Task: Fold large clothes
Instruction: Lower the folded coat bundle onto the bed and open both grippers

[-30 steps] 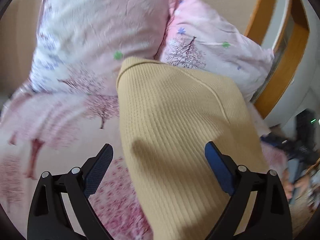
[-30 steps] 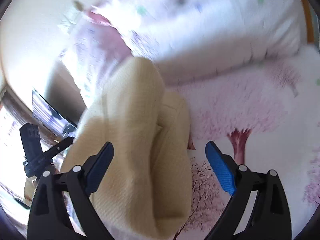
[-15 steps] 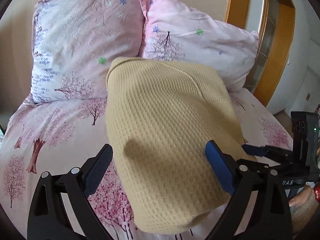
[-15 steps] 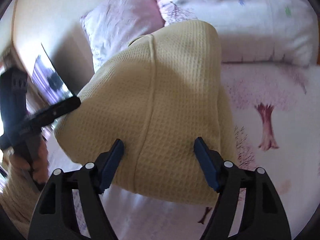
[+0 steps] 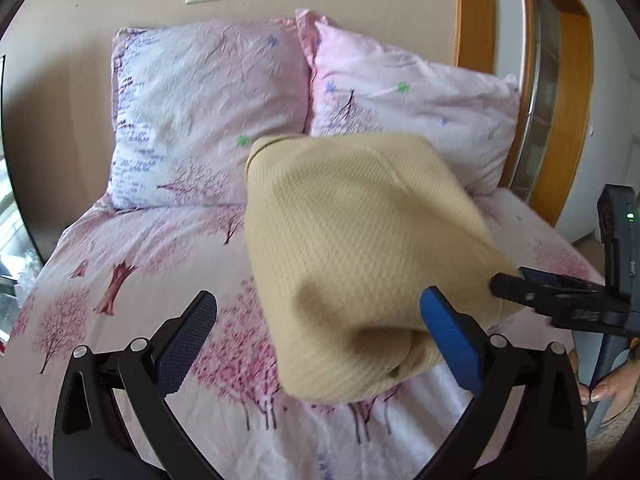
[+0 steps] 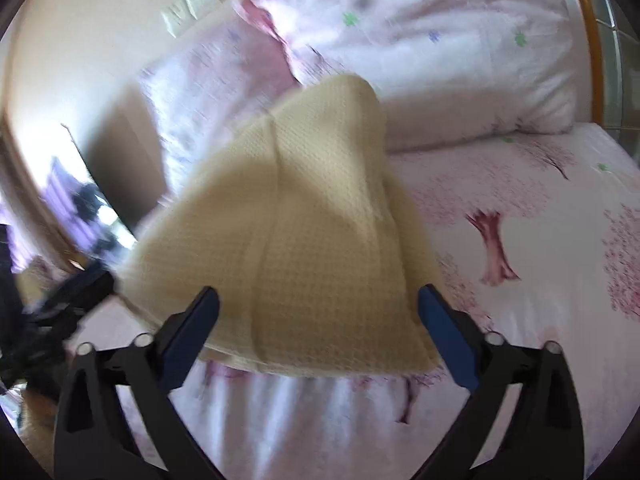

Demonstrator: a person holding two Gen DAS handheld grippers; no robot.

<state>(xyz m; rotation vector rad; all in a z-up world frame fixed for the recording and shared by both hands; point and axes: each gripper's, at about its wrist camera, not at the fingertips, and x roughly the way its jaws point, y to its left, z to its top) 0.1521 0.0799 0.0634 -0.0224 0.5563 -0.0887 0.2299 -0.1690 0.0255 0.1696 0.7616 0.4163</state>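
A yellow waffle-knit garment point(image 5: 360, 248), folded into a thick bundle, lies on the pink tree-print bed sheet point(image 5: 132, 264). In the left wrist view my left gripper point(image 5: 316, 298) hovers at its near end. The jaws are opening wide, and the blue right pad point(image 5: 448, 332) sits beside the fold without pressing it. My right gripper point(image 5: 506, 282) comes in from the right, its tip at the bundle's edge. In the right wrist view the garment point(image 6: 304, 232) has its near edge between the opening jaws of the right gripper point(image 6: 318, 293). Neither pad pinches the cloth.
Two pink floral pillows point(image 5: 208, 116) point(image 5: 416, 96) lean on the wall behind the garment. A wooden door frame point(image 5: 572, 92) stands at the right. A person's hand point(image 5: 608, 388) holds the right gripper's handle. The blurred left gripper point(image 6: 76, 292) shows at the left of the right wrist view.
Both grippers have drawn back from the garment, so more of the bed and pillows shows. The right jaws narrowed around the cloth's edge, then spread wide again.
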